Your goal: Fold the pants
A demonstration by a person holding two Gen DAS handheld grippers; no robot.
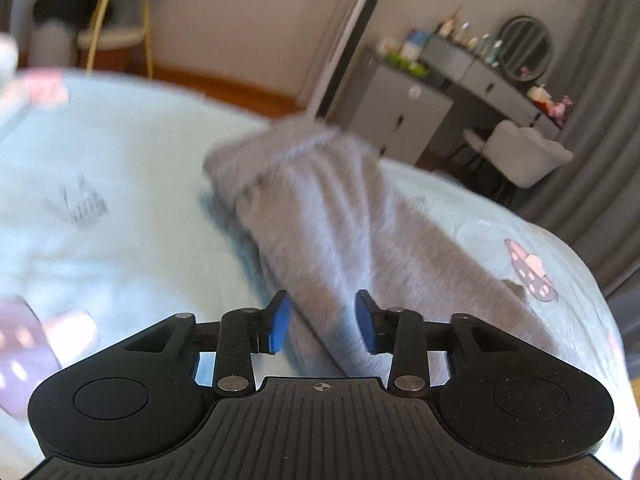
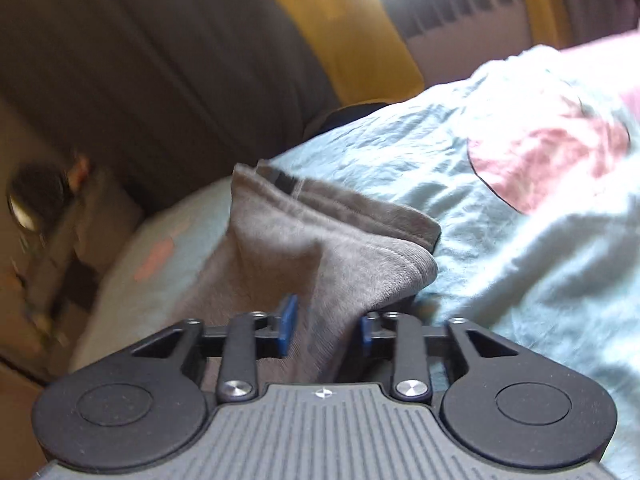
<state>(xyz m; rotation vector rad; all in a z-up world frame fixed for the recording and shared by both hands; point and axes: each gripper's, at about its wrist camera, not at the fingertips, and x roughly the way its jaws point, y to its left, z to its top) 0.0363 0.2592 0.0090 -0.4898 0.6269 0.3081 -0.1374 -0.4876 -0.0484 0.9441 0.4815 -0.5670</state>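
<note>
Both claws angled downward, blue pads parted

The left claw (image 1: 323, 322) points forward and down; its two blue pads (image 1: 279, 322) stand apart with a clear gap, neither pressing on anything, and its black linkage arms spread symmetrically from the ribbed housing. The right claw (image 2: 326, 326) tilts down at much the same slant, its blue pads (image 2: 289, 324) likewise separated, the right one showing only as a thin edge. Neither view shows the hands holding the claws, and neither claw appears in the other's view.
</note>
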